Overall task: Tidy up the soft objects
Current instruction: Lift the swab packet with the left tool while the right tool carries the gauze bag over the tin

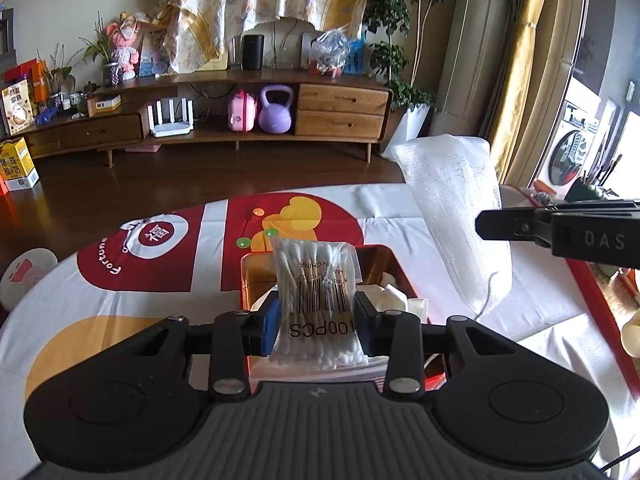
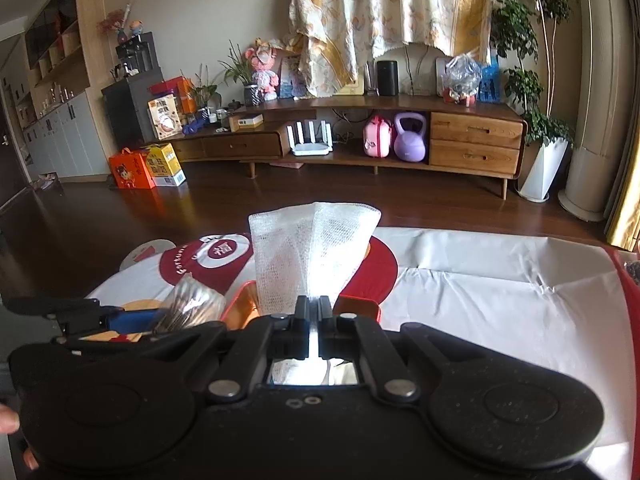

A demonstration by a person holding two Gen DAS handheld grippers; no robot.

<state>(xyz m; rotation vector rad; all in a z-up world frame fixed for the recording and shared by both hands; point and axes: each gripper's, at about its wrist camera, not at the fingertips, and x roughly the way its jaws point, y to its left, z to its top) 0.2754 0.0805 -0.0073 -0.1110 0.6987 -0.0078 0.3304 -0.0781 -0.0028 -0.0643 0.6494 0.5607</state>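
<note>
Closest in, the left tongs (image 1: 316, 320) are clamped on a swab bag (image 1: 314, 280), blue pads squeezing its waist so the pack stands upright with the "100PCS" print facing the lens. That grip across the middle makes sense: the plastic is slippery and floppy, and pinching low keeps the swabs bunched instead of sagging. The bag hangs right over the orange tin (image 1: 256, 276) on the tabletop (image 1: 120, 308), with a few pale soft pieces (image 1: 394, 294) already lying inside at the tin's right end, so this looks like a drop-in about to happen.

Moving right, the right tongs (image 2: 314, 304) are clenched tight on a white mesh cloth (image 2: 312, 248), jaws nipping its bottom edge so the cloth fans upward like a cone. Thin stuff, so a near-flat pinch is what holds it. In the left view it hangs just right of the tin, above the tabletop, clear of the swabs; I'd say it's waiting its turn.
</note>
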